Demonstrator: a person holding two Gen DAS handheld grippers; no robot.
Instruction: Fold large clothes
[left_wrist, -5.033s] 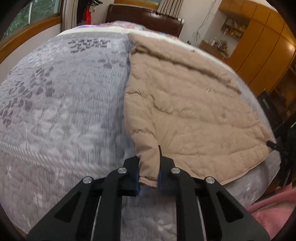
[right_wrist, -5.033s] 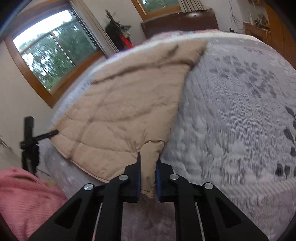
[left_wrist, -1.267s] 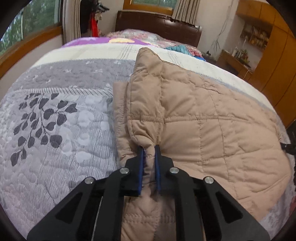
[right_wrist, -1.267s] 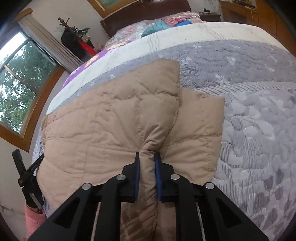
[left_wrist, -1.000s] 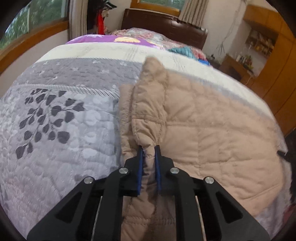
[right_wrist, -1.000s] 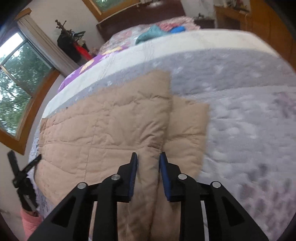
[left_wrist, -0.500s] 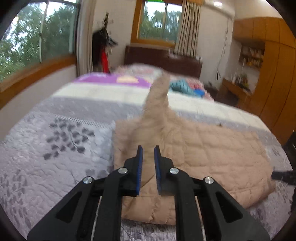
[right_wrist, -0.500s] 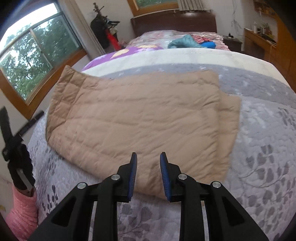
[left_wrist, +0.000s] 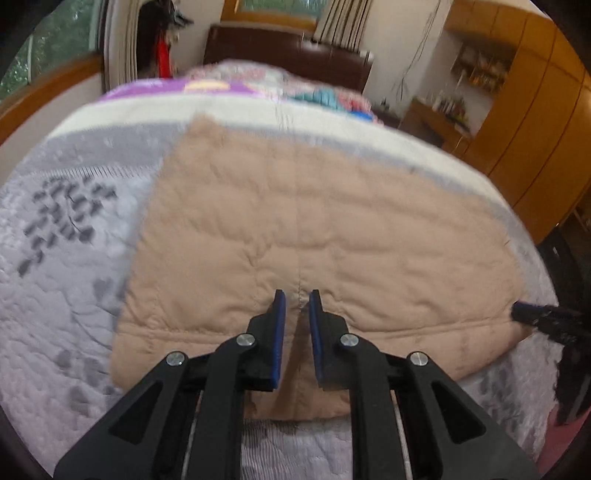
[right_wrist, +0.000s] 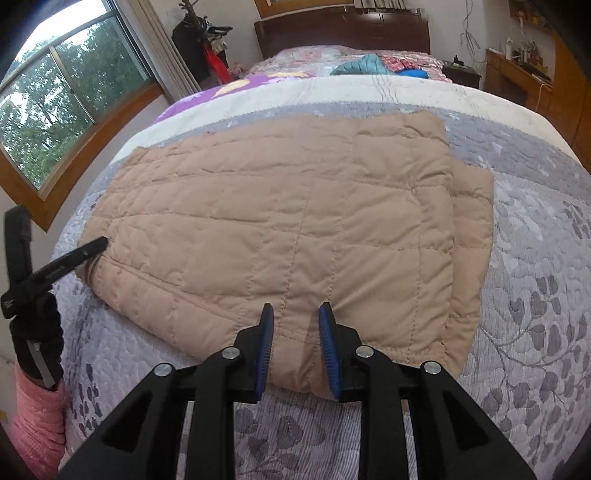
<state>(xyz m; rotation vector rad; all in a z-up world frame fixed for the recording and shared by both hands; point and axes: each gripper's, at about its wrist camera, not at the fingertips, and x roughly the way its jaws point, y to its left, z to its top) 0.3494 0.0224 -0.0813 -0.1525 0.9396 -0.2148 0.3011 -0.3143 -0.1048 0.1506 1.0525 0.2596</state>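
A tan quilted jacket lies folded flat on the grey patterned bedspread. It also shows in the right wrist view, with a lower layer sticking out along its right side. My left gripper is open and empty, hovering over the jacket's near edge. My right gripper is open and empty over the near edge too. The other gripper's black tip shows at the jacket's right corner in the left wrist view and at its left corner in the right wrist view.
The bed's dark headboard and pillows with blue and teal clothes lie at the far end. A window is on the left, wooden cabinets on the right. A pink sleeve shows low left.
Both grippers have let go of the jacket and opened. The lifted fold has dropped flat onto the jacket. Both grippers have drawn back toward the near edge.
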